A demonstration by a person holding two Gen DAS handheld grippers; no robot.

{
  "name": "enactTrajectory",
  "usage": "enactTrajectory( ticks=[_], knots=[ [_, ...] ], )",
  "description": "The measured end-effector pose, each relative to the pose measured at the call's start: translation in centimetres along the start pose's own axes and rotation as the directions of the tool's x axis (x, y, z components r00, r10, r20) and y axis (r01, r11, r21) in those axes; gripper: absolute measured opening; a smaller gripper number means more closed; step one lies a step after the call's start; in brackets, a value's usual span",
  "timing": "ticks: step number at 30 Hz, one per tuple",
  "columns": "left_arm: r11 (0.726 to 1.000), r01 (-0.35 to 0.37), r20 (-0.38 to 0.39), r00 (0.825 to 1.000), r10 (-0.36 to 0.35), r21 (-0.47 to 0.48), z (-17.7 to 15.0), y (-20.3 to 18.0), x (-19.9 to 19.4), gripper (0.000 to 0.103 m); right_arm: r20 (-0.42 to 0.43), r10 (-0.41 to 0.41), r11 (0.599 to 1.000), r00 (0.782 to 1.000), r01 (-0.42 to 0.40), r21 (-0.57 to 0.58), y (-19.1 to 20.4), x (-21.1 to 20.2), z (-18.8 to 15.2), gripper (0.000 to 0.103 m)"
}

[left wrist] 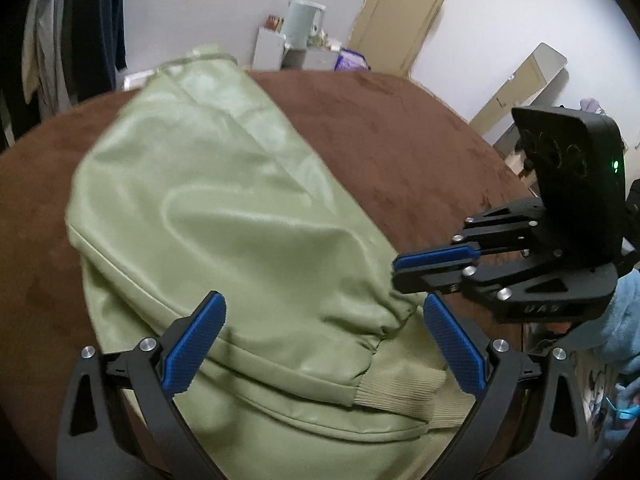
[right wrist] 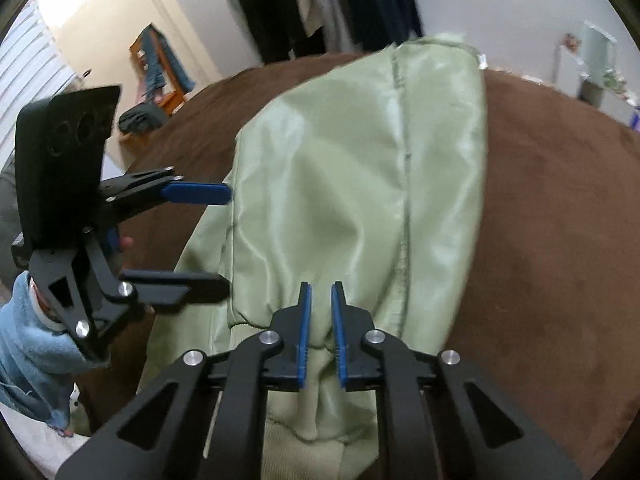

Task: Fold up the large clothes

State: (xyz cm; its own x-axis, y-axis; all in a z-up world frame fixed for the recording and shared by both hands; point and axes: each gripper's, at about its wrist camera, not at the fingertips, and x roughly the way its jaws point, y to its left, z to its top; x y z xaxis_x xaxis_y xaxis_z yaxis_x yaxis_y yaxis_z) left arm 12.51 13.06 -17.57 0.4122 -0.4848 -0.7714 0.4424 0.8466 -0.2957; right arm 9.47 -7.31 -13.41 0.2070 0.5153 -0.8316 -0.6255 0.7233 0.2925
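Note:
A light green satin jacket (left wrist: 224, 216) lies on a brown bed cover (left wrist: 400, 136), partly folded, with its ribbed hem (left wrist: 400, 396) near me. My left gripper (left wrist: 324, 320) is open, its blue pads spread wide just above the hem area. My right gripper (left wrist: 394, 274) comes in from the right and is pinched on the gathered cuff of the sleeve (left wrist: 384, 312). In the right wrist view the right gripper (right wrist: 322, 304) is nearly closed on the green fabric (right wrist: 360, 184) between its pads, and the left gripper (right wrist: 228, 236) stands open at the jacket's left edge.
Dark clothes (right wrist: 320, 0) hang behind the bed. A white cabinet with a pale kettle (left wrist: 304, 28) stands against the far wall beside a door (left wrist: 404, 12). A blue sleeve (right wrist: 32, 360) covers the hand on the left gripper. The bed's edge runs at the right (left wrist: 516, 184).

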Motion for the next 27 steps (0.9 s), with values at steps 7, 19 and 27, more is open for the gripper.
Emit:
enactTrajectory(
  ticks=[7,19,27],
  knots=[
    [0.999,0.007,-0.078,0.997,-0.010,-0.036,-2.2,1.7,3.3,0.097,-0.086,-0.081,0.995,0.993,0.085,0.043,-1.6,3.2,-1.2,0.012],
    [0.999,-0.013,-0.069,0.998,0.011,-0.030,-2.8,1.5,4.0,0.097,-0.091,-0.045,0.996,0.995,0.052,0.068,-2.2,4.0,-1.7,0.012],
    [0.994,0.000,-0.031,1.000,-0.003,-0.114,-1.9,1.7,2.2,0.097,-0.028,-0.002,0.994,1.000,0.005,0.105,-3.2,0.5,-1.2,0.061]
  ],
)
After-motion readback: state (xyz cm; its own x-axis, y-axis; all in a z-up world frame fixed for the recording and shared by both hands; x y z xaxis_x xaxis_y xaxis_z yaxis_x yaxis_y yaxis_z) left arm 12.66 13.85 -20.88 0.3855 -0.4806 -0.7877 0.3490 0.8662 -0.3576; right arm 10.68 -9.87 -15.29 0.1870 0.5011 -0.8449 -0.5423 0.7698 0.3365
